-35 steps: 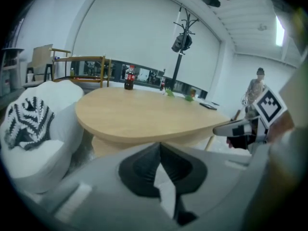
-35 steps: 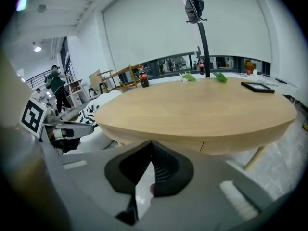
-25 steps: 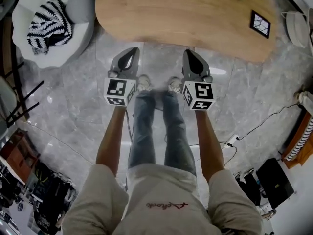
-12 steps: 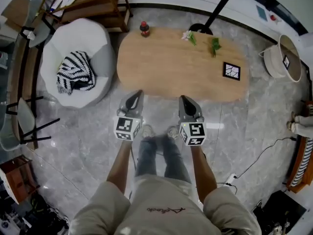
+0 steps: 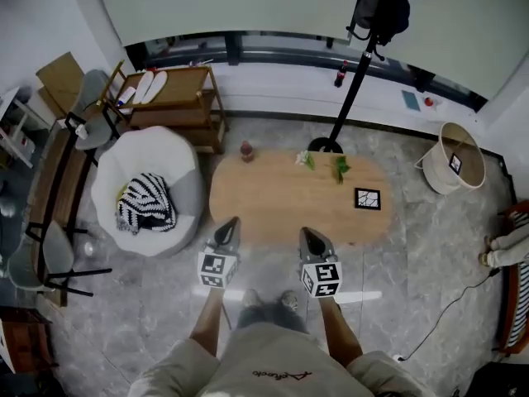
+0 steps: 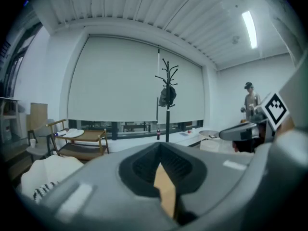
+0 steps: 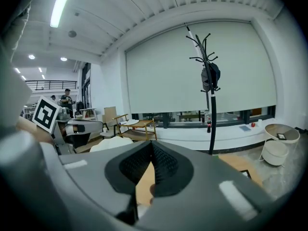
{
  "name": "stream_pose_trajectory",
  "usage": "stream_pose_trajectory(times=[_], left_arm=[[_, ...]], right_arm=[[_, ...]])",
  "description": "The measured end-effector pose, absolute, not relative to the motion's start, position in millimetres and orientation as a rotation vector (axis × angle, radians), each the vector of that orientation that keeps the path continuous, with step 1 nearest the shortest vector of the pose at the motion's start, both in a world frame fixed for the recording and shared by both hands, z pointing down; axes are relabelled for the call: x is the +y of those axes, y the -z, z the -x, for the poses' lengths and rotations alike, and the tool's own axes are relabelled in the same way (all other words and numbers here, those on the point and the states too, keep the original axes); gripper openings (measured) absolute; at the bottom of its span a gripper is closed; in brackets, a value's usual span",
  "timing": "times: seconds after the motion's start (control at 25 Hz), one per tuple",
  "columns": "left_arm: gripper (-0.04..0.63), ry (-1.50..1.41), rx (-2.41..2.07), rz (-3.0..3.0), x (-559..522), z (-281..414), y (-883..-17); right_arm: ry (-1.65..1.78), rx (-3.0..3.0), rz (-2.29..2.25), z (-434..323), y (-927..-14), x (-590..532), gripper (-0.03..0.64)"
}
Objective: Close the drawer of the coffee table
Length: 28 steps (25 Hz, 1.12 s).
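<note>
The oval wooden coffee table [image 5: 289, 201] stands on the grey floor ahead of the person's feet; no drawer shows in any view. My left gripper [image 5: 229, 224] and right gripper [image 5: 309, 235] are held side by side over the table's near edge, both shut with nothing between the jaws. In the left gripper view the left gripper [image 6: 160, 148] has its pads together, and a sliver of tabletop shows below them. The right gripper [image 7: 152, 146] looks the same in the right gripper view. Each gripper points out across the room, well above the table.
On the table are a dark bottle [image 5: 246, 150], small plants [image 5: 339, 169] and a framed card [image 5: 368, 198]. A white beanbag [image 5: 149, 188] with striped cloth sits left, a wooden trolley [image 5: 169, 98] behind it. A coat stand [image 5: 351, 81] and basket [image 5: 453, 157] stand beyond.
The head view has risen and pulled back, so the table looks smaller and the whole room shows. Both grippers came up together, still side by side and shut.
</note>
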<state>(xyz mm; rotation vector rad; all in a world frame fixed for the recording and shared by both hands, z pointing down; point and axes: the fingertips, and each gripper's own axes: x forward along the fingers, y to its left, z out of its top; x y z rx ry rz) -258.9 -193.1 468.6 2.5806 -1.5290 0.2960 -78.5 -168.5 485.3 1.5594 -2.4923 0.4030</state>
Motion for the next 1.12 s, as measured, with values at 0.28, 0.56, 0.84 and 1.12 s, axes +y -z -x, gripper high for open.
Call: stream_pose_trajectory(times=[0.28, 0.56, 0.84, 1.12], left_arm=[[0.002, -0.256, -1.565, -2.627, -189, 256, -411], [0.002, -0.186, -1.590, -2.651, -193, 260, -375], [0.002, -0.140, -1.573, -2.683, -207, 255, -354], [0.002, -0.112, -1.557, -2.682, -217, 255, -351]], right_arm=[[-0.343, -2.518, -1.598, 65, -428, -167, 0.005], [-0.268, -2.533, -1.627, 64, -390, -175, 0.006], [-0.201, -2.543, -1.654, 64, -368, -188, 0.006], [-0.202, -2.554, -1.653, 72, -368, -197, 0.006]])
